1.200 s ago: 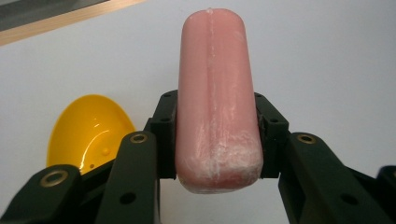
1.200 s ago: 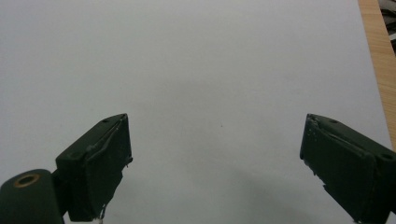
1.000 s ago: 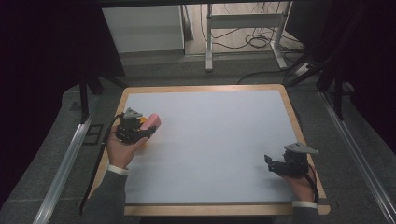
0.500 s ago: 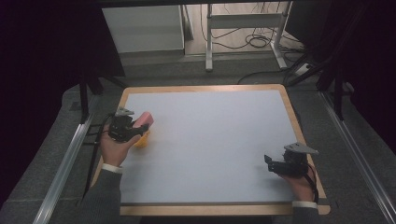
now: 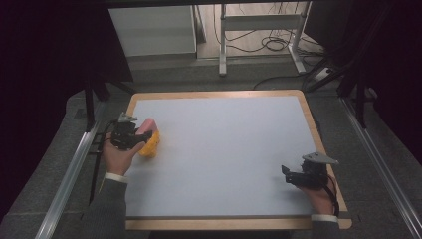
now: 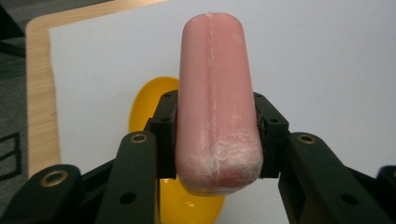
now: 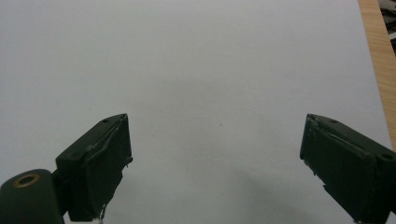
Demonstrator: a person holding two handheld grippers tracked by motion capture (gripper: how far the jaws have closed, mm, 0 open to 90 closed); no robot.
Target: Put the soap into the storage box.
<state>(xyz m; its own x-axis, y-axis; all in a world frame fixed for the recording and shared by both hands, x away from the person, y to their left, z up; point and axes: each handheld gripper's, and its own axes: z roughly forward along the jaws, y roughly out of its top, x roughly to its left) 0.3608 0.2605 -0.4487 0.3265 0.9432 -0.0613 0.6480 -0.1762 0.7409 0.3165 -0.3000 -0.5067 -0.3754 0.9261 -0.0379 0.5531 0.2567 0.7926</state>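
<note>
Sausage [image 6: 215, 98] sits clamped between the two black jaws of the left gripper [image 6: 217, 140]: a smooth, pink, rounded cylinder with blunt domed ends and a faint seam running along its length, its near end scuffed with whitish, chalky marks. The jaws press on its flanks from both sides, closed as far as the sausage's width allows, and it projects forward beyond the pads, away from the hand. Directly beneath the gripper and the sausage lies a yellow dish [image 6: 144, 100], glossy and plastic-looking, with a rounded, oval outline; whether the sausage touches it cannot be told. In the high view the left gripper [image 5: 130, 135] is near the left edge of the table [image 5: 214, 93], with the pink sausage [image 5: 145, 125] sticking out ahead of it and the yellow dish [image 5: 151, 144] just below and beside its jaws.

The table has a matte, pale grey-white top framed by a light wooden rim with rounded corners.

The right gripper [image 7: 215, 163] holds nothing: its jaws stand wide apart, their flat rubbery pads showing worn, frayed edges, with bare matte tabletop ahead of and between them. In the high view the right gripper [image 5: 293, 175] rests low near the table's right edge, well apart from the sausage and the dish, a grey three-cornered plate on its top
</note>
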